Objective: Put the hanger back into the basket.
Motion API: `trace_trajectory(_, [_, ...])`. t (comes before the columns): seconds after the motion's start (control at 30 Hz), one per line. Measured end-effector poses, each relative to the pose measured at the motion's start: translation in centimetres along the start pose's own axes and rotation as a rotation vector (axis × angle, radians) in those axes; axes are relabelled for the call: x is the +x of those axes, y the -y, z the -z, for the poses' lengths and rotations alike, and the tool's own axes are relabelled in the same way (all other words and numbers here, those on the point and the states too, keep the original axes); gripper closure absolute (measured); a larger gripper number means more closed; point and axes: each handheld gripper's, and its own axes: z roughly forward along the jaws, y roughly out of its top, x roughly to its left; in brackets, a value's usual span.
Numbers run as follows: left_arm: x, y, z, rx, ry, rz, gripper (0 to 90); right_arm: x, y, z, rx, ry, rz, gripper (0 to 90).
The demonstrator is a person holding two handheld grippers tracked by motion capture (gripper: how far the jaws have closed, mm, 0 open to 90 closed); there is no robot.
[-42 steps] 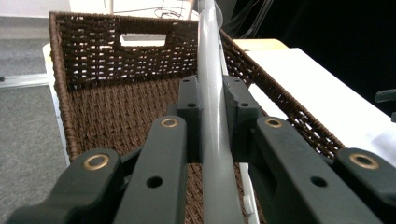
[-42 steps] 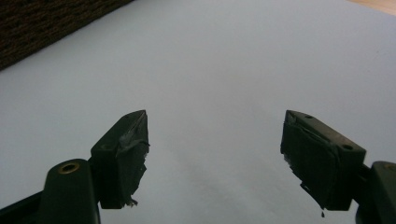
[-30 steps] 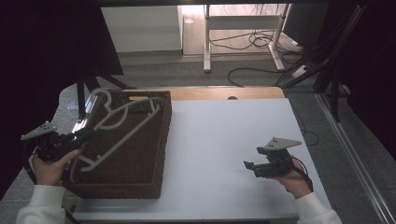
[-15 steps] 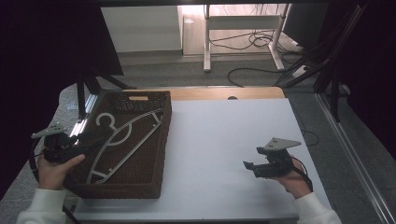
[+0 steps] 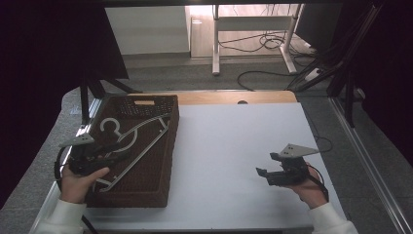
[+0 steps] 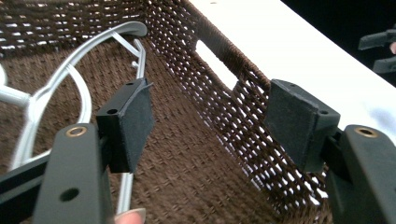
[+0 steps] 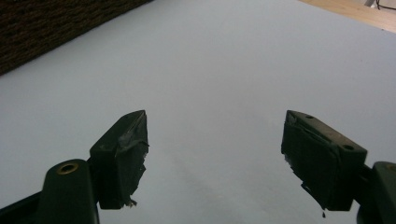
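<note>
Now the pale grey plastic clothes hanger lies flat on the floor of the dark brown woven basket, its hook toward the basket's far end and its long bar slanting toward the near end. Judging from how it rests, the putting-in looks done: nothing grips the hanger, and what seems left is only to draw the tool clear of the basket.

Just at the basket's near left corner, the left gripper sits low over the rim. Its jaws have just been opening, then eased in slightly, and they stand wide apart with nothing between the pads; in the left gripper view the hanger's bar runs beside and beneath the left pad, apart from it.

Well away from the basket, across the white tabletop, the right gripper rests in the person's hand with its jaws spread wide and empty.
</note>
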Motion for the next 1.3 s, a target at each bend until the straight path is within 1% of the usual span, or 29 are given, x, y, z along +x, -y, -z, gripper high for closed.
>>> trace_trajectory(0.03, [-0.2,0.1,-0.2,0.002,0.009,0.005,32.5,0.0,0.0,0.0,-0.002,0.002,0.001,23.4])
trace_trajectory(0.17, [-1.3,0.6,-0.9,0.024,0.038,-0.004,32.7,0.0,0.1,0.2,-0.005,0.004,0.006,23.3])
trace_trajectory(0.37, [-3.3,1.8,-1.8,0.062,0.067,-0.034,32.7,-0.2,0.1,0.5,-0.015,0.008,0.011,23.2])
trace_trajectory(0.5, [-4.3,2.3,-2.2,0.073,0.078,-0.054,32.8,-0.4,0.0,0.7,-0.022,0.013,0.008,23.2])
trace_trajectory(0.6, [-4.9,2.4,-2.3,0.075,0.081,-0.064,32.8,-0.4,0.1,0.7,-0.021,0.013,0.01,23.1])
trace_trajectory(0.73, [-5.4,2.3,-2.3,0.072,0.088,-0.075,32.8,-0.4,0.1,0.7,-0.019,0.011,0.014,23.0])
trace_trajectory(0.83, [-5.6,2.3,-2.4,0.062,0.085,-0.087,33.1,-0.4,0.1,0.6,-0.02,0.013,0.013,23.0])
trace_trajectory(0.93, [-5.7,2.3,-2.4,0.067,0.082,-0.095,33.2,-0.3,-0.1,0.6,-0.022,0.015,0.02,22.8])
trace_trajectory(1.3, [-5.9,2.4,-2.8,0.076,0.083,-0.098,32.9,-0.2,0.0,0.7,-0.026,0.017,0.026,21.4])
